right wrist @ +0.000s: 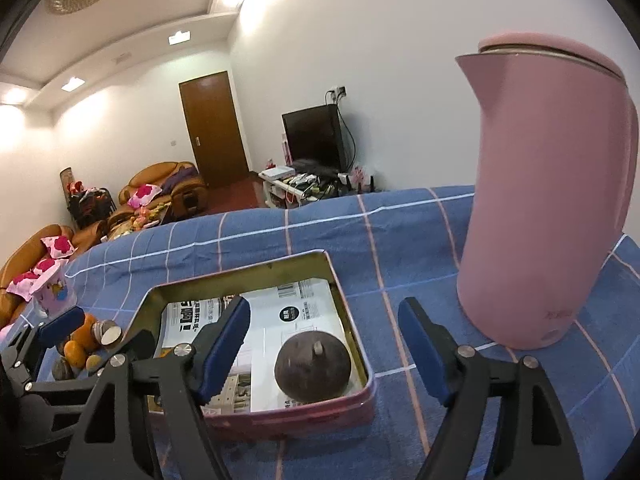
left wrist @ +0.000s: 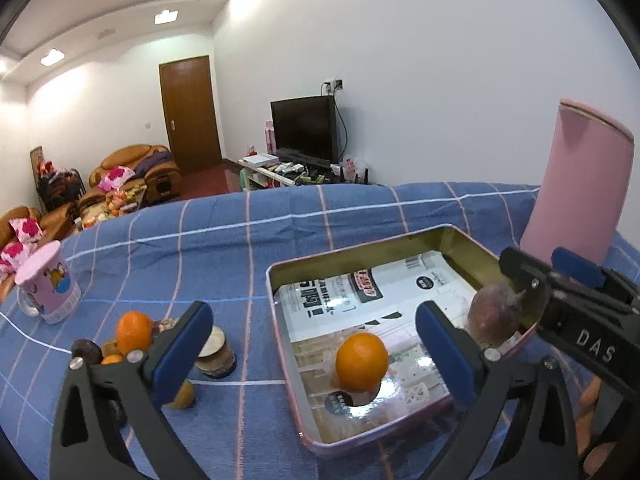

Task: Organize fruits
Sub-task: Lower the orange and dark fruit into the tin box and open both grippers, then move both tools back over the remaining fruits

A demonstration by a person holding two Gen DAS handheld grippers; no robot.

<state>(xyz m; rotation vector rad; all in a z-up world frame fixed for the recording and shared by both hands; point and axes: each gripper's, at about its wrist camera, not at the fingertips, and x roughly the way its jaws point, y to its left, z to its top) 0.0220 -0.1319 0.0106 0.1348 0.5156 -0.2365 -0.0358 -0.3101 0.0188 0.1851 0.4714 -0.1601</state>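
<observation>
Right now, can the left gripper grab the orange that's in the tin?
Probably yes. The left hand-held gripper is open, and the orange sits uncovered in the open tin just ahead of its fingers. The brown fruit lies apart at the right wall.

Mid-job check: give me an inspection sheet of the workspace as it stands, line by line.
Surface: table under a blue checked cloth, some wrinkles.
Job's things: open tin lined with printed packaging holds one orange and a dark round fruit; more oranges and dark fruit in a loose pile on the cloth left of the tin.
Clutter: pink kettle upright right of the tin; pink cartoon mug far left; small lidded jar beside the pile.
Grippers: left gripper open, over the tin's near end; right gripper open above the dark fruit, holding nothing.
Cables: none on the table; wires hang behind the TV.
Surroundings: living room, sofas, brown door.
</observation>
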